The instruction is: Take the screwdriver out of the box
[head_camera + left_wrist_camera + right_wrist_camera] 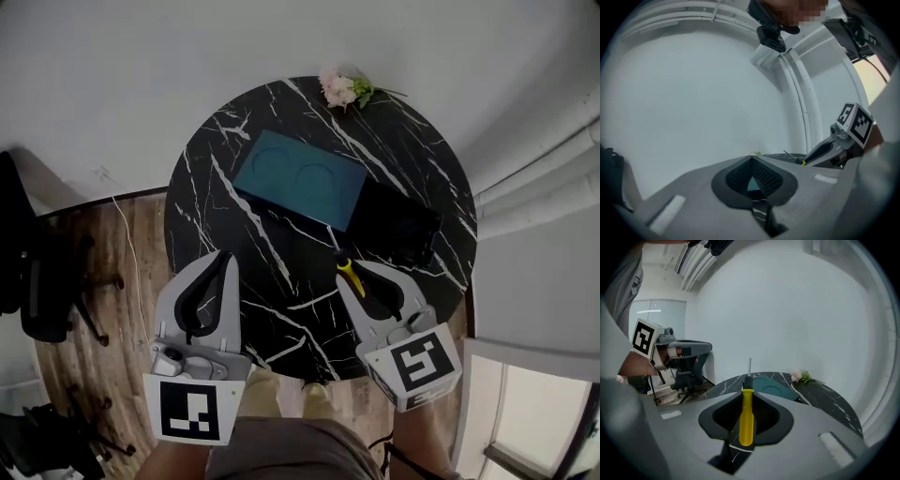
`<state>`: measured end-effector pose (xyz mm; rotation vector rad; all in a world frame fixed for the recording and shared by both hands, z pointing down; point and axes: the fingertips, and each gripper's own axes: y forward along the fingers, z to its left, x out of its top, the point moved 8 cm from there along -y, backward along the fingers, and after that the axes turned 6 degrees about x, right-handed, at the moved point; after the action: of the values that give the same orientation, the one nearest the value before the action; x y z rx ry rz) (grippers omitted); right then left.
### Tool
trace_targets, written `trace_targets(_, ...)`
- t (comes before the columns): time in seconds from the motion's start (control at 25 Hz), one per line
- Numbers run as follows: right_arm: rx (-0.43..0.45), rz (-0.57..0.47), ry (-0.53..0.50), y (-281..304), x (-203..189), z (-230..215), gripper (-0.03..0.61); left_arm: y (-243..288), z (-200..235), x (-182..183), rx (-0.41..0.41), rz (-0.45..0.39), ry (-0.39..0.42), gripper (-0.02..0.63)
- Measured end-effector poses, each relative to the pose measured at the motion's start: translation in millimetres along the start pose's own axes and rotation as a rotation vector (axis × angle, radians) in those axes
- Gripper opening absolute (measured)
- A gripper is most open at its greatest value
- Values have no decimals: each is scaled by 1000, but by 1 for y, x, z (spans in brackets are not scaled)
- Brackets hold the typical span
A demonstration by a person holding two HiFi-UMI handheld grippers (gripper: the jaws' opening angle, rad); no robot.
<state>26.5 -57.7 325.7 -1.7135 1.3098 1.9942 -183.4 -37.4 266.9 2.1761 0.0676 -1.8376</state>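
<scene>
Two tools hover over one marble counter (216,150). The right tool (747,380) clamps the single yellow screwdriver (746,418) just outside the one open box (309,180). The left tool (753,158) is pinched together, empty. One flower sprig (342,89) lies beyond.

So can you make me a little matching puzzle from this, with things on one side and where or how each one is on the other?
Things:
1. screwdriver
2. flowers
3. teal tray
4. left claw

Place or state:
a. at the far edge of the table
b. shut, nothing in it
c. gripped in the right claw
d. lying flat next to the black box

Pairs: 1-c, 2-a, 3-d, 4-b
</scene>
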Motion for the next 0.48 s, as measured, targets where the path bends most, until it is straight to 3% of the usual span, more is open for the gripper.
trace_targets(0.48, -6, 249, -18, 78, -76, 6, 94, 18, 31, -59, -31, 131, -20, 2)
